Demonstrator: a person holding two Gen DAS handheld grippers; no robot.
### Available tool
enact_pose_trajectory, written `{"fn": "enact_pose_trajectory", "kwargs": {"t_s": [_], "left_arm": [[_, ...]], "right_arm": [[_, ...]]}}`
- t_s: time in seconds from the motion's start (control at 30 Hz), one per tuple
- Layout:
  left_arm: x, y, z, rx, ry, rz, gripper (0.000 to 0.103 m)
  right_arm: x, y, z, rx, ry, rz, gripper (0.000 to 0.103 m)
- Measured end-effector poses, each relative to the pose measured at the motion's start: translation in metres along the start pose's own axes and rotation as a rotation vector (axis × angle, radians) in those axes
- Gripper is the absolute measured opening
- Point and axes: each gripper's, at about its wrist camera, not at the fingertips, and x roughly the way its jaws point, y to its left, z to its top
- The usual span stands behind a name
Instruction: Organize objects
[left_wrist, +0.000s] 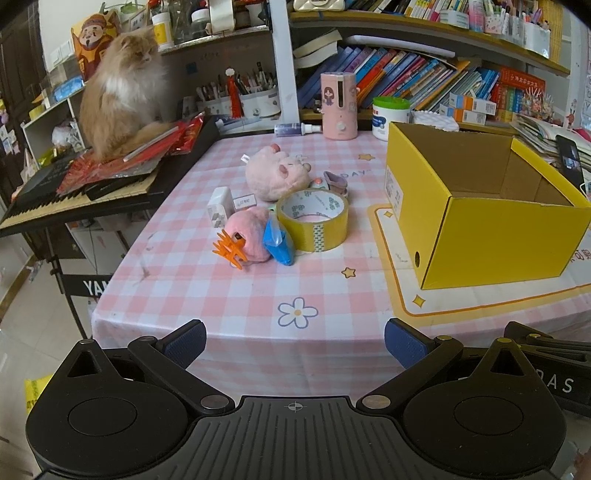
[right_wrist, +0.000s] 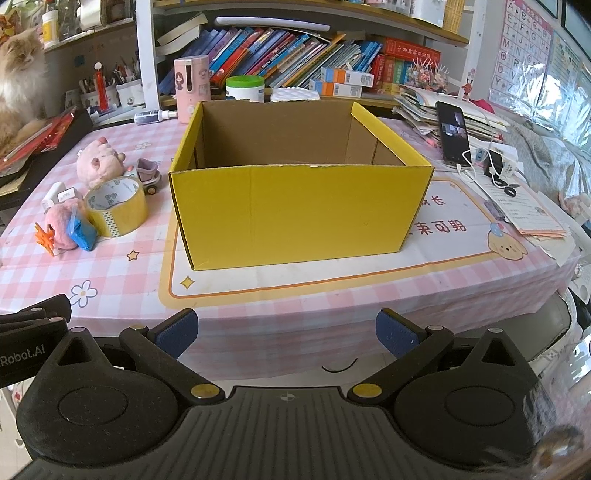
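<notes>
The cluttered items around the tape roll (left_wrist: 313, 220) lie ahead of the released left gripper (left_wrist: 295, 345), while the equally released right gripper (right_wrist: 286, 334) faces the yellow box (right_wrist: 301, 210).

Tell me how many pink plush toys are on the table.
2. The pink plush pig lies behind the tape roll; the round pink plush sits left of it, beside the orange clip. The pile may hide others.
</notes>
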Motion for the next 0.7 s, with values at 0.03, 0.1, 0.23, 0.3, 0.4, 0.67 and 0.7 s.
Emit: {"fn": "enact_pose_trajectory", "kwargs": {"t_s": [0.03,0.1,0.23,0.3,0.4,0.67,0.7], "left_arm": [[0.0000,-0.0001,0.0001,0.000,0.000,0.000,0.103],[0.0006,0.0000,0.0005,0.000,0.001,-0.001,0.103],[0.0016,0.0003,0.0003,-0.001,0.001,-0.002,0.103],[0.0018,0.0004,0.0005,-0.001,-0.001,-0.002,0.103],[0.0032,0.0014,0.0014,-0.002,-0.004,-0.005,0.103],[0.0046,0.0077,0.0035,-0.013,-0.009,-0.015,0.103],[0.0048,0.0089,0.0036,-0.015,-0.010,-0.016,0.103]], "right_arm": [[0.0000,0.0001,0.0000,0.000,0.000,0.000,0.103],[0.0010,0.0002,-0.0010,0.000,0.001,0.000,0.103],[0.0010,0.0006,-0.0007,-0.001,0.000,-0.001,0.103],[0.0010,0.0006,-0.0005,0.000,0.000,0.000,0.103],[0.0009,0.0010,-0.0001,-0.001,0.000,-0.001,0.103],[0.0022,0.0050,0.0004,-0.003,-0.006,0.001,0.103],[0.0020,0.0058,0.0009,-0.003,-0.007,0.003,0.103]]}}
